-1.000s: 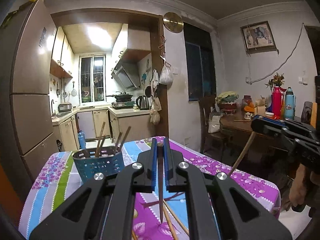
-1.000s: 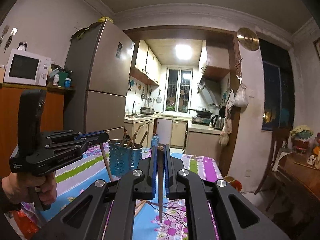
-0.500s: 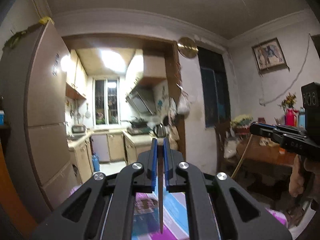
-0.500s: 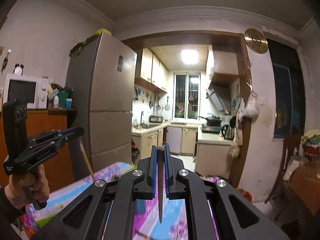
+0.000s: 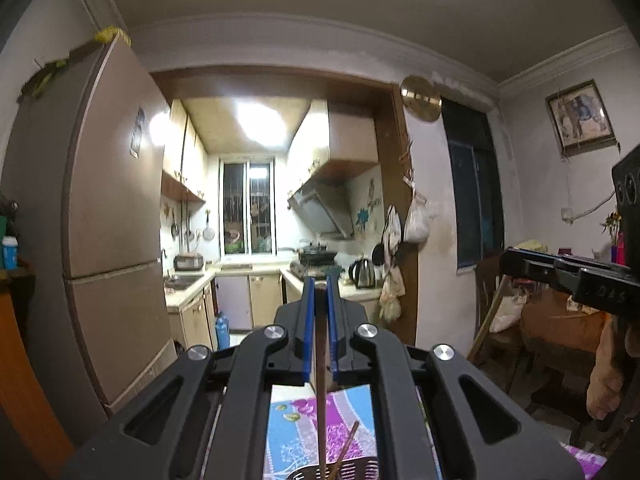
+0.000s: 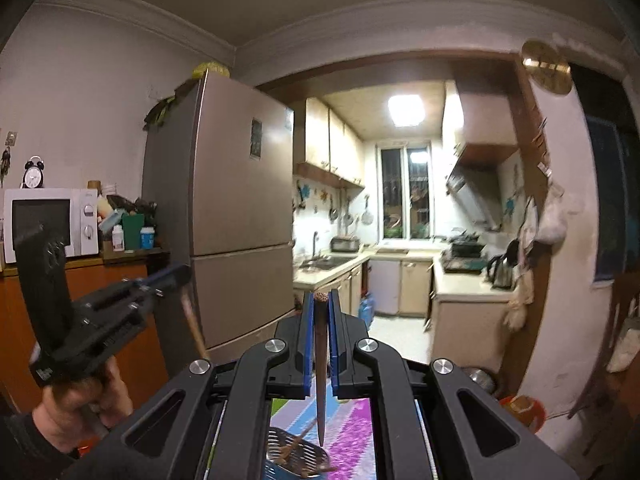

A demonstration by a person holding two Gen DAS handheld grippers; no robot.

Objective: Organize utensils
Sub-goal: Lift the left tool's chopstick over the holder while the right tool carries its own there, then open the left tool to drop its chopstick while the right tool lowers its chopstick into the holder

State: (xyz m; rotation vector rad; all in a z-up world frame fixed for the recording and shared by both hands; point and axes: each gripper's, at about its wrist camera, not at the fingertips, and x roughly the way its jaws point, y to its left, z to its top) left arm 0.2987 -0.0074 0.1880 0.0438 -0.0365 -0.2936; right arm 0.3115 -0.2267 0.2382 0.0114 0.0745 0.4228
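- Biggest thing I've got in view is the fridge (image 6: 224,216), so I'll use that as my landmark; the kitchen doorway sits right beside it.
- Table with the flowery cloth (image 5: 296,420) is way down low in front of the fridge, only a strip visible between my gripper arms.
- Blue utensil basket (image 6: 296,460) sits on that cloth, low in front of the fridge, a few sticks poking out of it.
- My left gripper (image 5: 319,292) is level, jaws pinched narrow on a chopstick (image 5: 320,380) that hangs tip-down over the basket.
- My right gripper (image 6: 320,300) is the same deal: clamped on its own dark chopstick (image 6: 320,380), tip above the basket rim.
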